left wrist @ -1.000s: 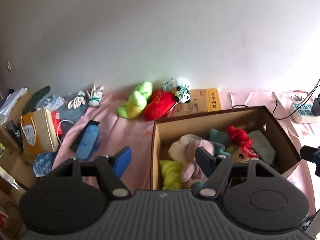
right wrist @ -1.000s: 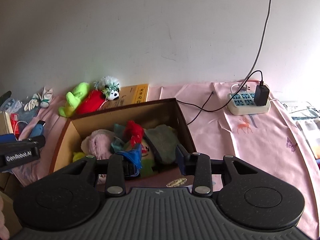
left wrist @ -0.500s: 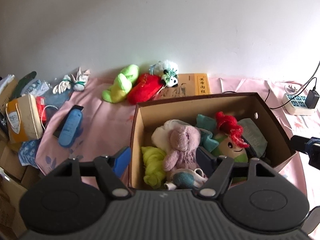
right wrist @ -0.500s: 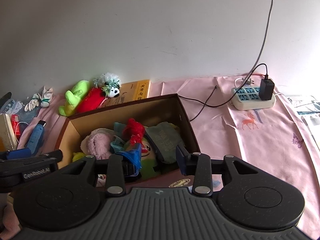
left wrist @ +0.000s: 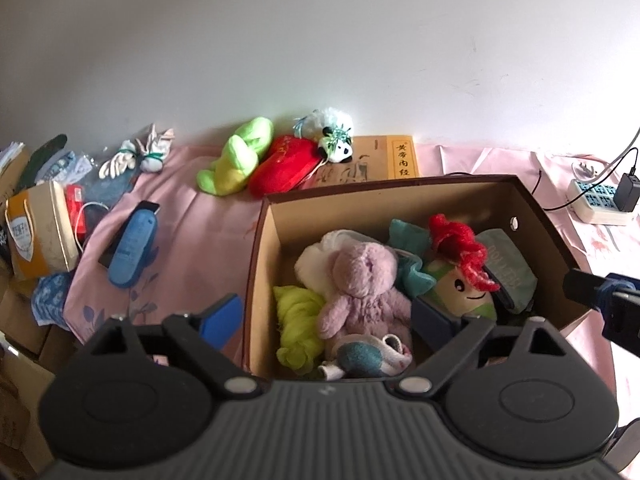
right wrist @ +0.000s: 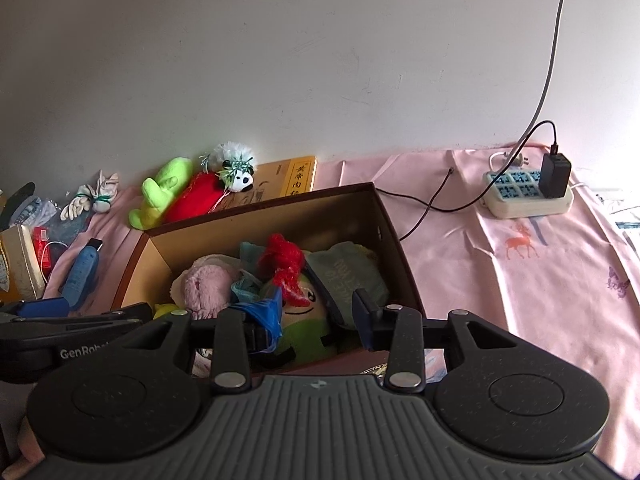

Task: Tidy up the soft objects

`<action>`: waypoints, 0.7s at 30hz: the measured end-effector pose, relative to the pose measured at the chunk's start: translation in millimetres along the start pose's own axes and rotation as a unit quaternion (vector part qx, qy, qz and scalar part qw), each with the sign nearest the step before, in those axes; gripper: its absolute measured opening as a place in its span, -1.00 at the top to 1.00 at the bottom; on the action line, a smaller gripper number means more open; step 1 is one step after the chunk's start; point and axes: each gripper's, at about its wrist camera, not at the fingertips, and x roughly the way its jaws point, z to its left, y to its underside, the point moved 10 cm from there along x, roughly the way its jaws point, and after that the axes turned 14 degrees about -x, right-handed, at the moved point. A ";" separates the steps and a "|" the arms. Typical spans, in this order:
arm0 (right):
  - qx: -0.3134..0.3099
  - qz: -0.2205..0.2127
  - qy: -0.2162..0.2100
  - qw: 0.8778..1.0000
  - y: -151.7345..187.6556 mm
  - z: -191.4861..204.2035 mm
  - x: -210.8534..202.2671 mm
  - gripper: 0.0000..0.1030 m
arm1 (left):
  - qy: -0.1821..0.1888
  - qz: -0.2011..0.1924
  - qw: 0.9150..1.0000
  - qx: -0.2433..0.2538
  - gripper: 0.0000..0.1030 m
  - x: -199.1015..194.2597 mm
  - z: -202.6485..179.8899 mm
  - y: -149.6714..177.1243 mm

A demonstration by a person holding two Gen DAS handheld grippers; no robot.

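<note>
The yellow book [left wrist: 402, 158] against the wall carries a vertical title in Chinese characters, 黄帝内经. The left claw's black arm [right wrist: 76, 344] shows white lettering "GenRob", cut off. Print on the grey-green cloth [right wrist: 352, 276] in the box is too blurred to read.

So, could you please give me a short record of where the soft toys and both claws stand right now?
Surface: pink cloth
Container: open cardboard box
Inside box: pink plush, red-haired doll, yellow-green yarn
Outside box, by the wall: green plush, red plush, panda toy
Left claw: open, jaws just been opening, over the box's near left corner, nothing gripped
Right claw: open, nothing gripped
</note>
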 end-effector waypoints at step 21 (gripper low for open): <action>-0.009 -0.011 -0.016 1.000 1.6 4.0 4.7 0.56 | -0.004 0.031 1.000 0.000 -0.84 23.8 0.5 8.6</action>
